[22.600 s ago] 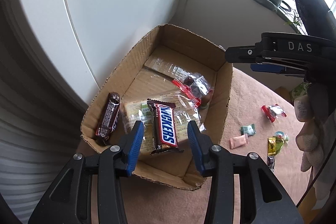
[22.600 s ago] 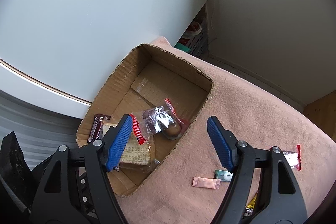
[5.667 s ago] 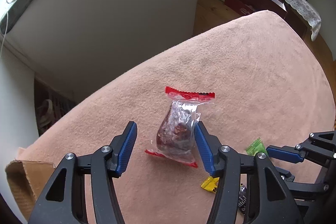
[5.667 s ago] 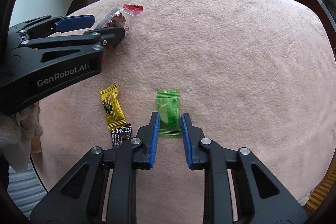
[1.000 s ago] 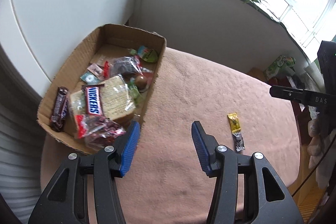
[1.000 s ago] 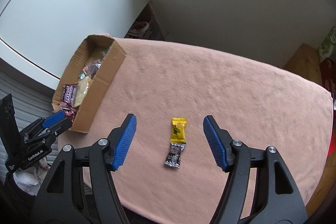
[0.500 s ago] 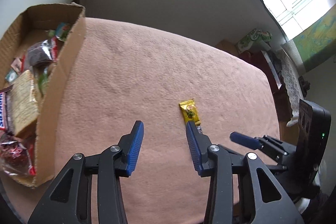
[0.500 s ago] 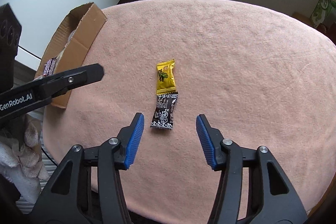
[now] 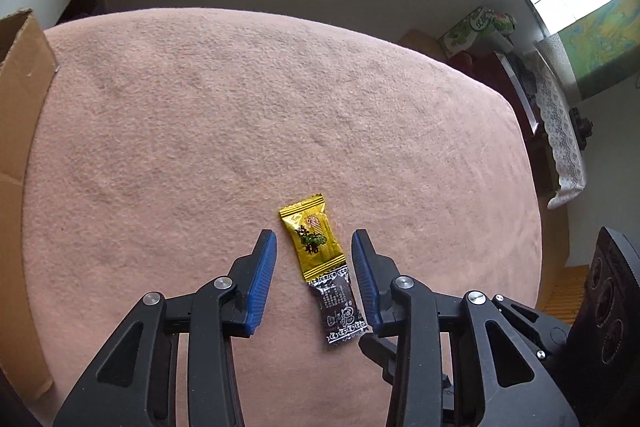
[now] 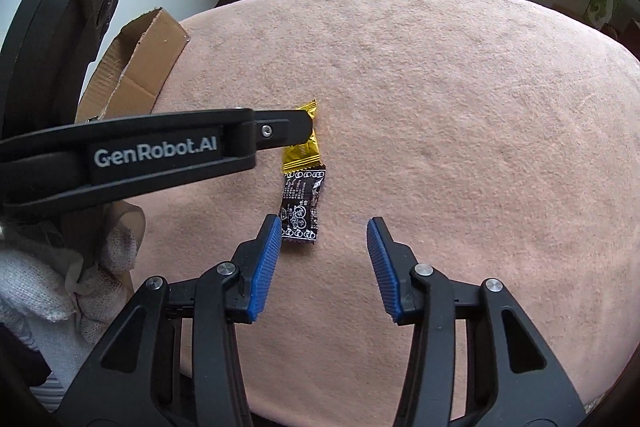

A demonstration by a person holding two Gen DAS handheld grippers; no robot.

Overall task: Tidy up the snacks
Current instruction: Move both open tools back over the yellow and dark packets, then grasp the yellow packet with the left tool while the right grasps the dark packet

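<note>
Moved since earlier: both grippers have come away from the cardboard box (image 9: 20,115) and down over the two candies left on the pink cloth (image 9: 240,107); the jaws of both have just been closing.
Landmark: yellow candy (image 9: 312,241), lying flat on the cloth, well apart from the box.
Black candy (image 9: 340,307): just below the yellow candy, its top end touching or slightly overlapping the yellow wrapper's lower end.
Left gripper (image 9: 314,277): partly open, its blue pads (image 9: 262,279) flanking the lower half of the yellow candy and the top of the black one; neither pad presses a wrapper, nothing held.
Right gripper (image 10: 322,263): partly open and empty, below the yellow candy; the black candy (image 10: 302,205) lies just ahead of its left pad, off to the left of the gap.
Box: at the cloth's edge, far left of the yellow candy; only its side wall shows.
Person: a gloved hand (image 10: 60,279) behind the left gripper's handle.
</note>
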